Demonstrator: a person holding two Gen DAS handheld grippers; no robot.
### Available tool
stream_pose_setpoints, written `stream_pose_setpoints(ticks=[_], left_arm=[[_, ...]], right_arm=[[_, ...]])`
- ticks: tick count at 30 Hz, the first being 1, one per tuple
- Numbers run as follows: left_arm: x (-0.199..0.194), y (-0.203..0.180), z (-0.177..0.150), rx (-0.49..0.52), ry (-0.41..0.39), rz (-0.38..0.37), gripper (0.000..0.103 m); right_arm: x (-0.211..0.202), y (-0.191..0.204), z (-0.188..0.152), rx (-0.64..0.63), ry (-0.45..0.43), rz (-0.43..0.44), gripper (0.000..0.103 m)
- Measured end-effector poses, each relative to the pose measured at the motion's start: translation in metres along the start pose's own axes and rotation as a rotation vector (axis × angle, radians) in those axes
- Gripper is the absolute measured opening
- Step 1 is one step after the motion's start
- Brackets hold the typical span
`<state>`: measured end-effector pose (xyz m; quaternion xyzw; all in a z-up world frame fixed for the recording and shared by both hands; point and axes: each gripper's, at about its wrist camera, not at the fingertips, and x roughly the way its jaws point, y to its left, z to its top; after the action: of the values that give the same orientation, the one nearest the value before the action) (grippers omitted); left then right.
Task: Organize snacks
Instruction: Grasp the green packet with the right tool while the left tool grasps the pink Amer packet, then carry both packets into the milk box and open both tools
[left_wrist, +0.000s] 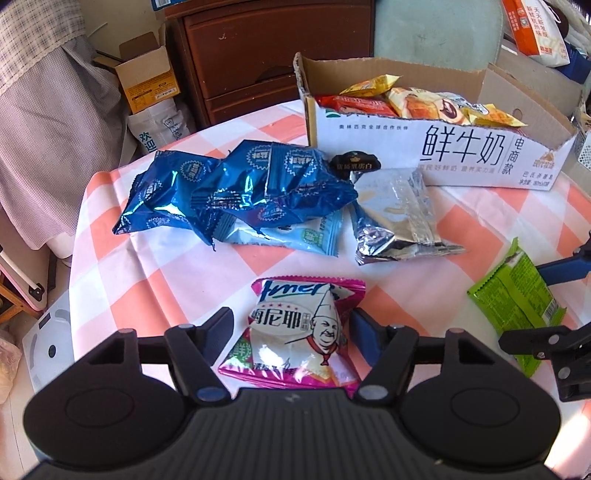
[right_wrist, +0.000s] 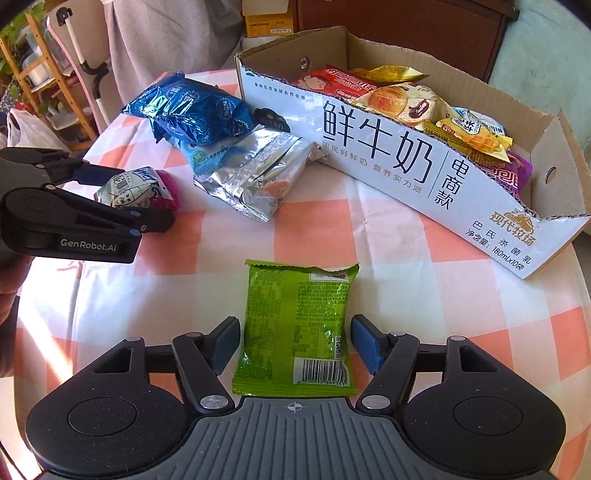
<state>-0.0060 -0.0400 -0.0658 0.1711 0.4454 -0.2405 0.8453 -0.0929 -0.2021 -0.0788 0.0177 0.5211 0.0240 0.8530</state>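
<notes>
Orange-and-white checked cloth (left_wrist: 177, 280) covers the round bench, creased in places and bright with sunlight. Behind it stand a dark brown wooden drawer cabinet (left_wrist: 258, 48), a small open cardboard carton (left_wrist: 147, 74) and a pale checked fabric drape (left_wrist: 44, 103); a wooden shelf rack (right_wrist: 33, 66) shows off to one side.

At the back of the bench sits a long white cardboard milk box with torn-open top (right_wrist: 388, 162), filled with glossy snack packs in red, yellow and purple. Beside it lie crinkled blue foil packets (left_wrist: 229, 192) heaped together, a pale blue wrapper under them, and a silver foil packet (left_wrist: 399, 218), shiny and folded.

Nearer, the pink-edged puffy snack bag with a chef cartoon (left_wrist: 299, 332) lies between the fingers of the left hand-held gripper (left_wrist: 295, 332); its jaws stand partly open around the bag, and the pads seem to sit just clear of it, though the near edge is hard to read. The flat green plastic snack packet with a barcode (right_wrist: 295, 328) lies on the cloth between the blue pads of the right hand-held gripper (right_wrist: 293, 343), jaws moderately wide with a gap on either side.
</notes>
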Motion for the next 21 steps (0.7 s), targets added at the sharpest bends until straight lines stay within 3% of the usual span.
stream_pose_setpoints(ticks=[2, 6, 21], left_arm=[[-0.001, -0.002, 0.000, 0.008, -0.003, -0.017, 0.052], [-0.004, -0.007, -0.001, 0.025, -0.014, -0.012, 0.046], [-0.035, -0.002, 0.001, 0.027, -0.115, 0.004, 0.043]], right_arm=[[0.000, 0.003, -0.001, -0.023, -0.007, -0.020, 0.057], [-0.003, 0.009, -0.001, -0.060, -0.032, -0.036, 0.047], [-0.033, 0.023, 0.014, -0.097, -0.163, -0.030, 0.046]])
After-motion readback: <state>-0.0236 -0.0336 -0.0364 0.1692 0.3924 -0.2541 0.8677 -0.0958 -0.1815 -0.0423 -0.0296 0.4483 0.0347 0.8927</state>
